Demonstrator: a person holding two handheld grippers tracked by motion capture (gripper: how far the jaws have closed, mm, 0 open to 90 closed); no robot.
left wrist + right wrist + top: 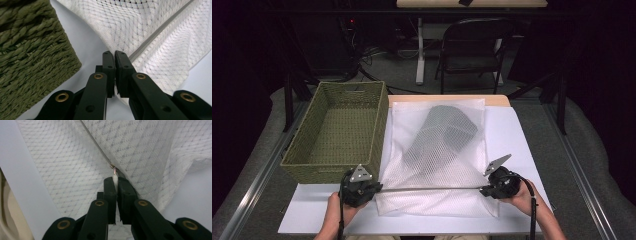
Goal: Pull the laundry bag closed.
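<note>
Right tongs (115,180) clenched on the white zipper pull (115,178), small metal slider visible just ahead of the tips in the right gripper view. Left tongs (114,53) pressed together at the opposite end of the same zipper line (432,188); jaws appear clamped on the bag's corner fabric, though the pinched material itself is hidden between the pads. In the high view, left tongs (357,187) and right tongs (498,184) found at the two ends of the taut zipper, which runs straight from one to the other across the near part of the white mesh laundry bag (437,150). Long axis of the zipper therefore lies directly along the line joining the tongs, pointing from the right tongs toward the left. Bag spread flat on the bench (522,145) beyond both tongs, dark grey garment (444,132) visible inside through the mesh. Green woven basket (337,130) just beyond and beside the left tongs, empty as far as visible, touching or nearly touching the bag's edge. Judged: slider at the right end, so any zipper travel must go toward the left tongs, which serve as anchor.
</note>
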